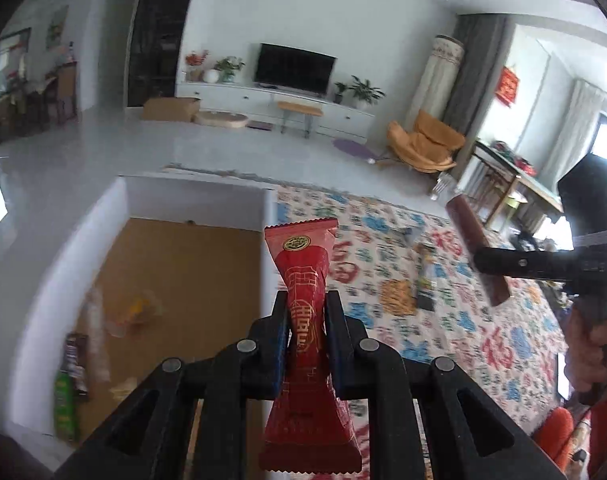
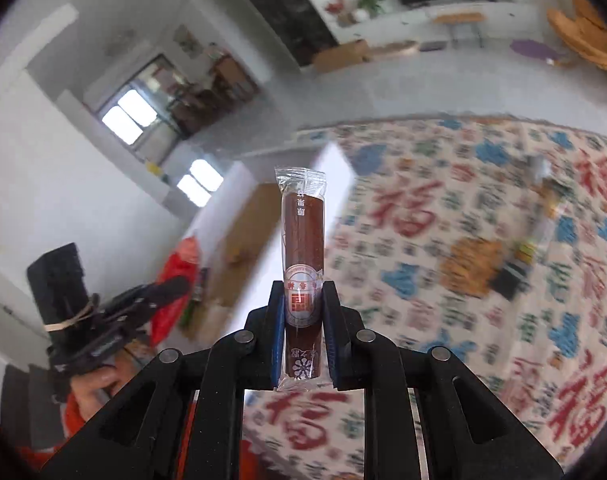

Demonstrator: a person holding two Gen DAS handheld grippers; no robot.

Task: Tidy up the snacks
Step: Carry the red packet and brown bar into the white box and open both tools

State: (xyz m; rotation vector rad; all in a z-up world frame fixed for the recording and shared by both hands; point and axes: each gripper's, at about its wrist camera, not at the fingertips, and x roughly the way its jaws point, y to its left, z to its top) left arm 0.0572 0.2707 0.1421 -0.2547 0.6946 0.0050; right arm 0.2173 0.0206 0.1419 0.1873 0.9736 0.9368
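The red pack (image 1: 307, 320) sits pinched in the left gripper (image 1: 305, 336), w/ both fingers (image 1: 277, 340) pressed on its middle so it looks squeezed thin there. The pack stands up along the fingers, top end zig-zag cut, w/ a gold round mark near the top. It hangs in the air over the edge of the box (image 1: 191, 204), which has white walls & a brown floor. Inside the box, at the left, lie a few more snacks (image 1: 69, 384), one green, but they are blurry.

The brown stick (image 2: 303, 248) is held in the right gripper (image 2: 303, 332). Its fingers (image 2: 330, 332) press on the low part of the stick, where a round label shows. The stick is in a clear wrap & points up, in the air above the cloth (image 2: 443, 240).

The cloth has red, blue & orange marks on it & lies just beside the box. More snacks (image 1: 425, 276) lie on the cloth, well apart from both grippers; too blurry to tell what they are.

In the left view the right gripper (image 1: 485, 264) shows at the right side w/ the stick (image 1: 475, 248) tilted in it. A TV (image 1: 293, 68) sits far back by the wall.
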